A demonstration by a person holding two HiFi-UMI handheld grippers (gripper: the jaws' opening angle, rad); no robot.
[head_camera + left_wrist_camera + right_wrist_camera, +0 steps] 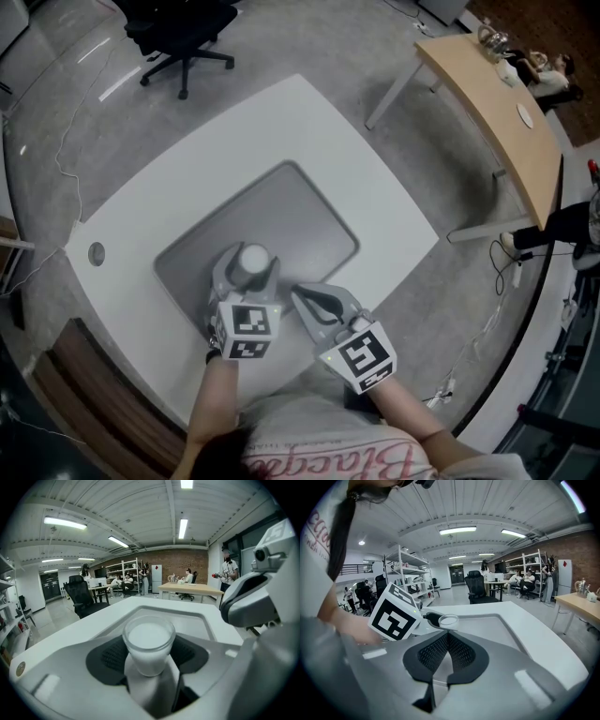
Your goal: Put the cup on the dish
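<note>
A frosted white cup (253,262) stands upright between the dark pads of my left gripper (247,272), which is shut on it over the near left part of the grey dish (305,211), a flat tray on the white table. The left gripper view shows the cup (149,641) squeezed at its lower half; whether its base touches the dish is hidden. My right gripper (302,294) is just to the right, shut with nothing in it, its pads (459,651) meeting. From the right gripper view the cup's rim (448,619) shows beside the left gripper's marker cube (396,611).
The white table (375,178) ends close behind the grippers, and has a round cable hole (96,252) at the left. A black office chair (183,33) stands beyond its far corner and a wooden desk (497,103) to the right. People sit far off in the room.
</note>
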